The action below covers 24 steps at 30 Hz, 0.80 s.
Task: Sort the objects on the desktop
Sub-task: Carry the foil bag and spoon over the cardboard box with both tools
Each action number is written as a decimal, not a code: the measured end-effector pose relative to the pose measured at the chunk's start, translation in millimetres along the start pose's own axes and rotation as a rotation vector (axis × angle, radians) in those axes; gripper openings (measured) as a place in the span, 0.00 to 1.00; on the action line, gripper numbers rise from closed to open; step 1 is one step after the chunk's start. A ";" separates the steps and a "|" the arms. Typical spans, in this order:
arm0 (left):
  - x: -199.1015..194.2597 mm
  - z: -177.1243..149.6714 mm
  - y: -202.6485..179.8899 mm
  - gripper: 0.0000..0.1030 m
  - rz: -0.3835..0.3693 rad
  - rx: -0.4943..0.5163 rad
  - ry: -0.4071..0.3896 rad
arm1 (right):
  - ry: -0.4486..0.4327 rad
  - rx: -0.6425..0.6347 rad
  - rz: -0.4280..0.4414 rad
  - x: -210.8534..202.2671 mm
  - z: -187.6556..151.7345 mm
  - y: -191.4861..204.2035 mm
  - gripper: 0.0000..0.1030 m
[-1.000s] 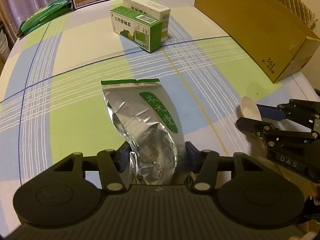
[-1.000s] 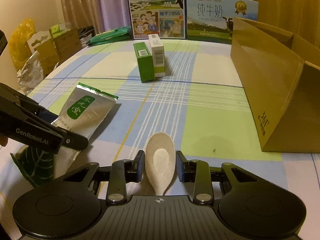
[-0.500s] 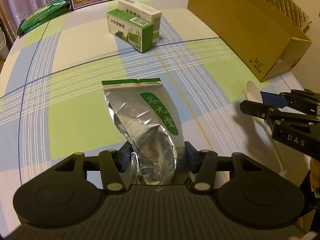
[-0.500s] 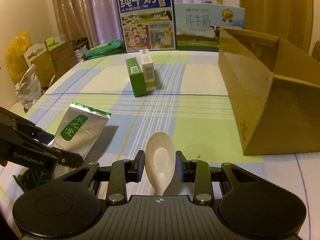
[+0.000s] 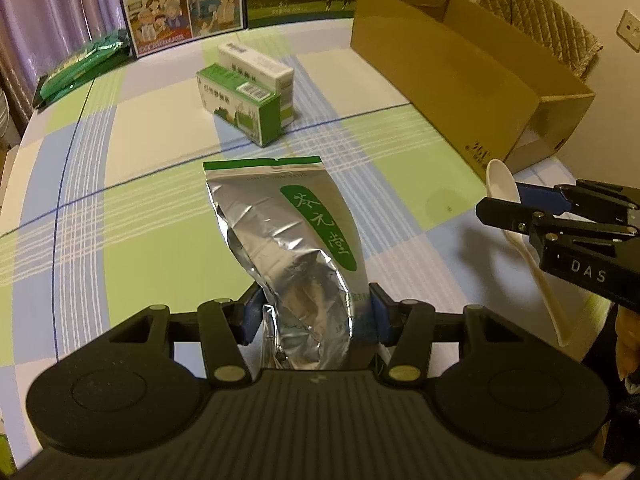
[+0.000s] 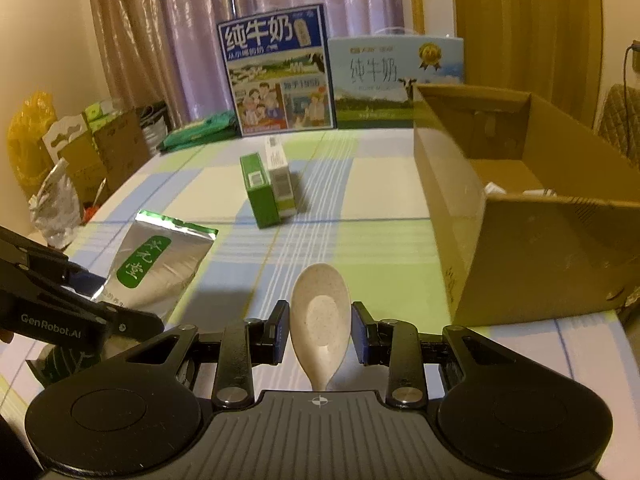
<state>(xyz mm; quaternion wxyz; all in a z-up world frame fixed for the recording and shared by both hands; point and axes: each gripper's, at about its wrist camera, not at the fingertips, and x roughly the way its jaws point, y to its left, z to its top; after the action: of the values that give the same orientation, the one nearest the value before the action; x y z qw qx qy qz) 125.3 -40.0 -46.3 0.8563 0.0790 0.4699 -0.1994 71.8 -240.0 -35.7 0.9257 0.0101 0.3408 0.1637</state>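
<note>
The left gripper (image 5: 312,316) clamps a foil pouch (image 5: 292,232) by its lower end; the right gripper (image 6: 320,330) pinches a spoon (image 6: 320,316), both lifted above the surface (image 5: 152,248). Each should clear the box (image 6: 520,248) wall before its fingers release, the drooping pouch carried highest.

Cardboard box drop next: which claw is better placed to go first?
Likely the right claw. It holds the spoon with the open cardboard box just ahead on its right. The left claw, gripping the foil pouch, sits farther from it.
</note>
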 end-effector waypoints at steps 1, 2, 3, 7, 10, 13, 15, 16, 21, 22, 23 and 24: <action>-2.6 2.1 -2.0 0.47 -0.001 0.002 -0.005 | -0.006 0.002 -0.002 -2.8 1.7 -0.6 0.29; -4.8 4.3 -3.7 0.47 -0.003 0.005 -0.010 | -0.011 0.006 -0.003 -5.9 3.9 -1.6 0.29; -6.9 6.3 -5.4 0.47 -0.005 0.006 -0.015 | -0.015 0.010 -0.004 -8.4 5.8 -2.5 0.29; -16.3 17.3 -14.4 0.47 -0.019 0.015 -0.038 | -0.037 0.026 -0.011 -19.2 13.5 -7.5 0.29; -22.2 26.5 -23.6 0.47 -0.029 0.031 -0.053 | -0.059 0.045 -0.021 -29.7 20.9 -15.6 0.29; -28.4 37.7 -35.7 0.47 -0.042 0.050 -0.073 | -0.080 0.062 -0.033 -38.8 29.0 -26.1 0.29; -31.4 46.9 -46.1 0.47 -0.052 0.066 -0.086 | -0.097 0.079 -0.045 -45.7 36.4 -36.3 0.29; -32.2 51.6 -51.1 0.46 -0.058 0.076 -0.091 | -0.103 0.088 -0.050 -48.4 40.1 -41.4 0.29; -31.9 79.5 -80.5 0.42 -0.097 0.125 -0.111 | -0.136 0.109 -0.082 -61.8 61.3 -71.4 0.29; -30.1 85.1 -85.8 0.42 -0.104 0.133 -0.113 | -0.141 0.109 -0.089 -63.0 64.3 -75.8 0.29; -28.1 90.4 -91.1 0.41 -0.109 0.141 -0.115 | -0.147 0.109 -0.100 -64.2 68.3 -82.1 0.29; -26.0 94.8 -95.7 0.41 -0.115 0.149 -0.117 | -0.152 0.110 -0.108 -65.7 71.5 -87.7 0.29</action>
<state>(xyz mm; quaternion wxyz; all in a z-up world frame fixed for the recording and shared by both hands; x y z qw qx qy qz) 146.4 -150.6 32.3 0.8612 0.1036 0.4066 -0.2867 96.2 -336.7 48.9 0.9544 0.0551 0.2782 0.0932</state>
